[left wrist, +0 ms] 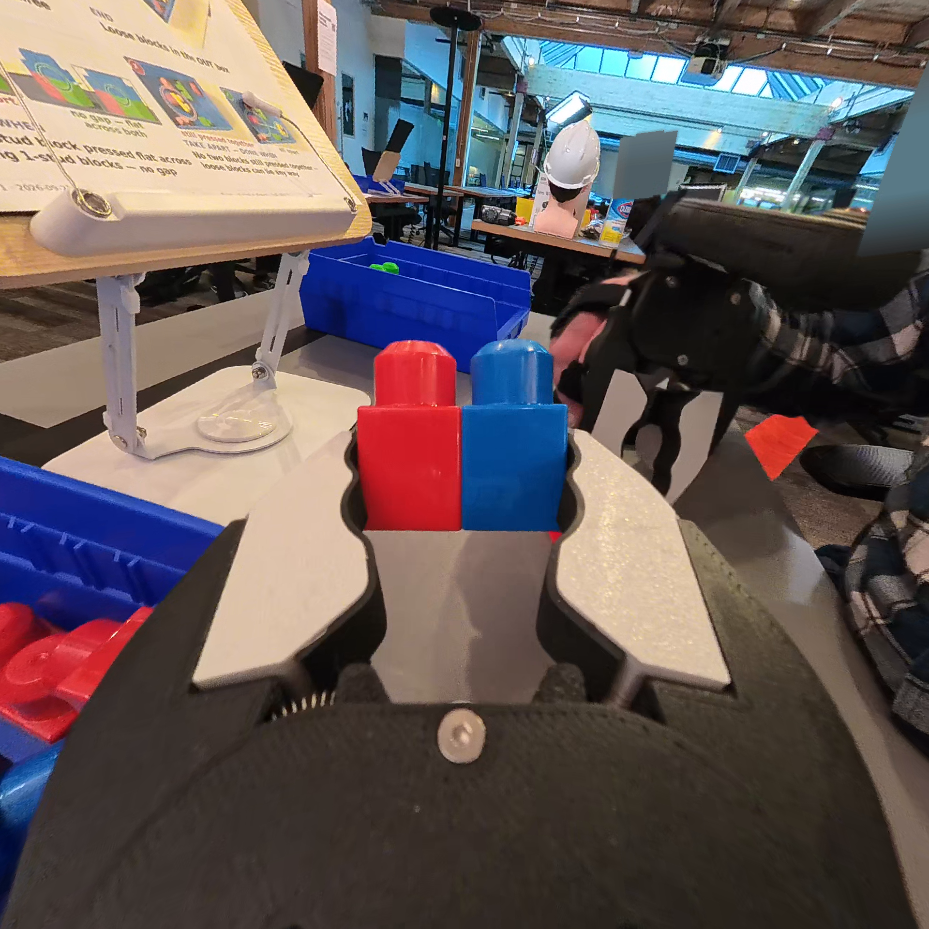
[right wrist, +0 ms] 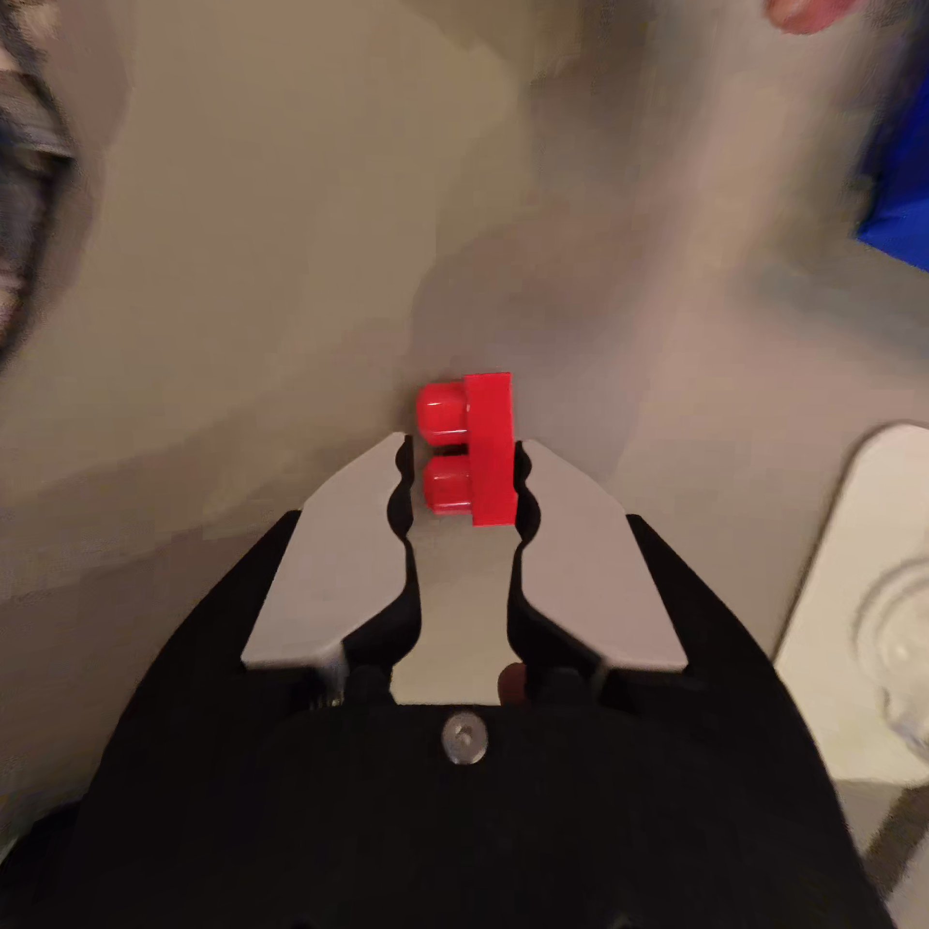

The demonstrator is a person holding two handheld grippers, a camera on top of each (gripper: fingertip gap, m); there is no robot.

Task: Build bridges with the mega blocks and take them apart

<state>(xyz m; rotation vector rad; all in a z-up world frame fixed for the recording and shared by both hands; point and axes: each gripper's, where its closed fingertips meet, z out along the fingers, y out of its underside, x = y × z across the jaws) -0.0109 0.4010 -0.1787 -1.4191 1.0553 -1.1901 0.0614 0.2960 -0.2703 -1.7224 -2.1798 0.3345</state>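
Mega blocks sit in both claws. The left claw [left wrist: 462, 472] pinches two one-stud blocks side by side, a red block [left wrist: 409, 467] against its left pad and a blue block [left wrist: 513, 467] against its right pad, both upright on the grey table [left wrist: 452, 603] with their studs well above the fingertips. Ahead of this claw the table runs open to a blue bin [left wrist: 412, 301] at its far edge, which holds a green piece [left wrist: 384, 268]. To the left stands the white base of an instruction board stand [left wrist: 211, 432], and nearer on the left a second blue bin [left wrist: 100, 543] with red blocks inside.

The right claw [right wrist: 465, 482] has a red two-stud block [right wrist: 482, 452] lying on its side between its fingers, studs pointing left. The right pad touches the block's flat underside; whether the left pad presses the stud tips cannot be told through the blur. Bare table lies all around this claw, with a white plate edge [right wrist: 854, 553] to the right and a blue corner [right wrist: 900, 201] far right.

Only the left wrist view shows the right claw [left wrist: 653, 452] from outside, pointing down at the table to the right of the blue block, held by a hand in a plaid sleeve [left wrist: 829, 321]. Only the right wrist view shows the two-stud block.
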